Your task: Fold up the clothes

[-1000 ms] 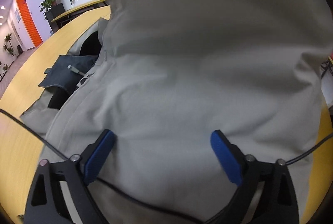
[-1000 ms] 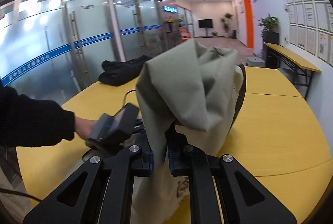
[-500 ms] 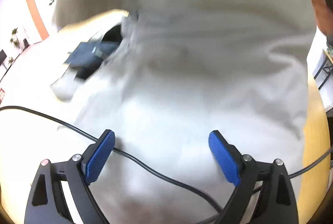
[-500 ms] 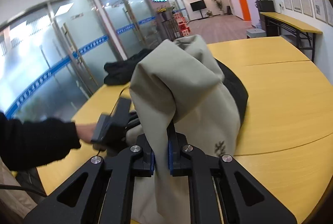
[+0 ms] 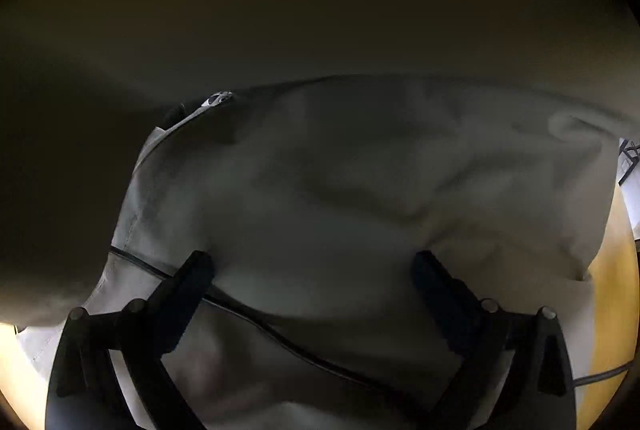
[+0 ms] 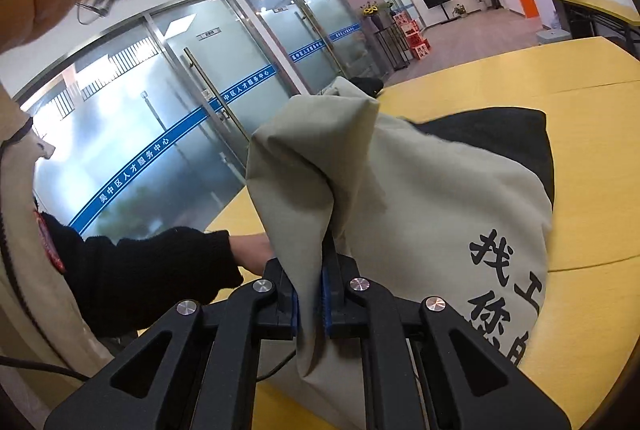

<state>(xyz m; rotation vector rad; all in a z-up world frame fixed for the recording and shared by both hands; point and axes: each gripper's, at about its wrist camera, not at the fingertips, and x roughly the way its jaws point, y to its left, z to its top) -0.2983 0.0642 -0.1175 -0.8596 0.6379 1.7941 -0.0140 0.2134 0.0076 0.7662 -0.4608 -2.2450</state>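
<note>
A beige garment (image 6: 400, 190) with a black lining and black printed characters lies bunched on the yellow table (image 6: 592, 182). My right gripper (image 6: 310, 304) is shut on a fold of the beige cloth and holds it up off the table. In the left wrist view my left gripper (image 5: 312, 270) is open, its fingers (image 5: 192, 278) spread wide and resting on the beige garment (image 5: 360, 190). A layer of the cloth hangs over the camera and darkens the upper half of that view. A black cable (image 5: 280, 334) runs across the cloth between the fingers.
The person's black-sleeved arm (image 6: 160, 270) reaches in from the left toward the garment. A dark garment (image 6: 364, 84) lies at the table's far edge. Glass doors stand behind, and a side table (image 6: 600, 10) with a plant stands at the right wall.
The right gripper has carried the lifted fold over toward the left gripper, so cloth now covers the left camera and darkens it. The printed characters have come into view.
</note>
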